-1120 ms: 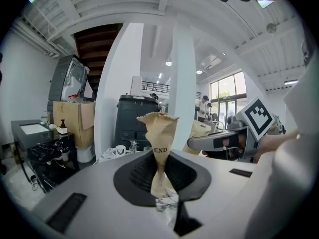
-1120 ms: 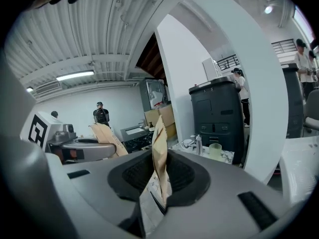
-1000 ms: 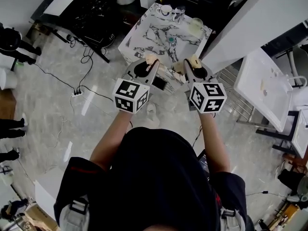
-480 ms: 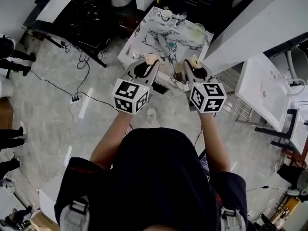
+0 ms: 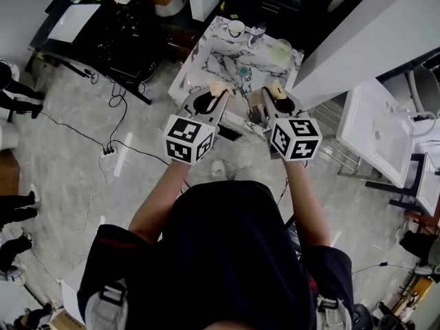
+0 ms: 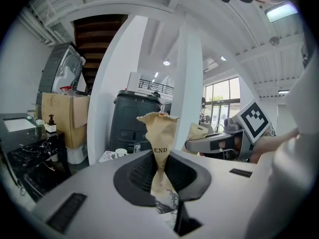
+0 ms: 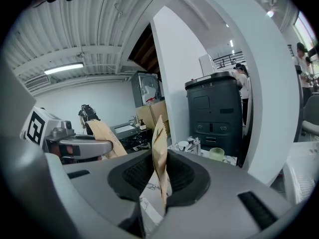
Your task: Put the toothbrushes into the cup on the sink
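Note:
My left gripper (image 5: 217, 93) is shut on a brown paper packet (image 6: 159, 142) printed "END", which stands upright between its jaws. My right gripper (image 5: 276, 91) is shut on a second brown paper packet (image 7: 160, 153), seen edge-on. Both grippers are held side by side just short of the near edge of a marble sink counter (image 5: 218, 55). A white cup (image 5: 236, 27) stands at the counter's far edge, beside a faucet (image 5: 257, 33). A pale green cup (image 5: 281, 46) stands at the far right corner. What is inside the packets is hidden.
A white slanted wall (image 5: 357, 40) rises right of the counter. A dark cabinet (image 6: 133, 118) stands behind it. A black table (image 5: 117, 33) with cables is at the left, and a white basin (image 5: 378, 126) at the right. Grey floor lies below.
Both grippers have moved forward together toward the marble counter, each still holding its packet. The jaws have not changed.

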The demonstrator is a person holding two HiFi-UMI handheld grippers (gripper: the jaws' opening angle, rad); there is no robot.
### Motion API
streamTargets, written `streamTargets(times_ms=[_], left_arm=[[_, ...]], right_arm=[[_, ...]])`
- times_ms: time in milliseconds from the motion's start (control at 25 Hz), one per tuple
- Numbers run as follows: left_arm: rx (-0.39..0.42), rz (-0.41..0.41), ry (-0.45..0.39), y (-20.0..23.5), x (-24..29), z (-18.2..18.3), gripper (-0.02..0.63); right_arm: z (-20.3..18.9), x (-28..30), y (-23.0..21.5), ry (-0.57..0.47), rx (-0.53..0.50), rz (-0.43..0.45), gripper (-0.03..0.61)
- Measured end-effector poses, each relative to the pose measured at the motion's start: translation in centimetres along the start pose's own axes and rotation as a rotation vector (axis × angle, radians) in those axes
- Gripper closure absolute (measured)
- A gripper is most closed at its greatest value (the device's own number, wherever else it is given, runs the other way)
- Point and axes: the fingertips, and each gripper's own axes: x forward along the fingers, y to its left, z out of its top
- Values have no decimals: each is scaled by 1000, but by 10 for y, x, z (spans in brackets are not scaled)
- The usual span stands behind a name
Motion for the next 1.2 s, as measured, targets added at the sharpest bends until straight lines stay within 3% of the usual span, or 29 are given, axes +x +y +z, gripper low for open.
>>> streamTargets(times_ms=[400,1200], left_arm=[[9,-30,16,0,28,1,563],[-23,-11,56,8,118,9,563]], right_arm=[[4,15,-21,2,10,-11,488],[28,58,-98,13,32,24,488]])
